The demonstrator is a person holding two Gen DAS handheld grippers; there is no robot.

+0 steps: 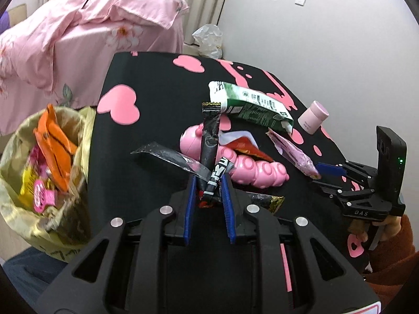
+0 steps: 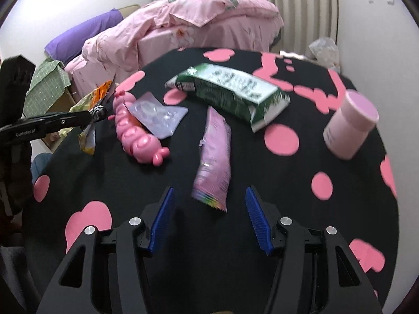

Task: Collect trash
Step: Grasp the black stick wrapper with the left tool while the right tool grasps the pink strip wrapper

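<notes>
Two grippers we log: left gripper (image 1: 208,183) clamped on black wrappers (image 1: 210,141), beside the trash bag (image 1: 15,183); right gripper (image 2: 209,204) spread wide, one purple packet (image 2: 213,154) lying just ahead of its fingertips. One green carton (image 2: 230,91), one pink toy (image 2: 136,136), one pink jar (image 2: 351,123).

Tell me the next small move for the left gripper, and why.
Probably carry it over the lined bin and open the jaws. The left gripper is shut on black wrappers, and the bin sits just off the table's left edge, already holding trash.
</notes>
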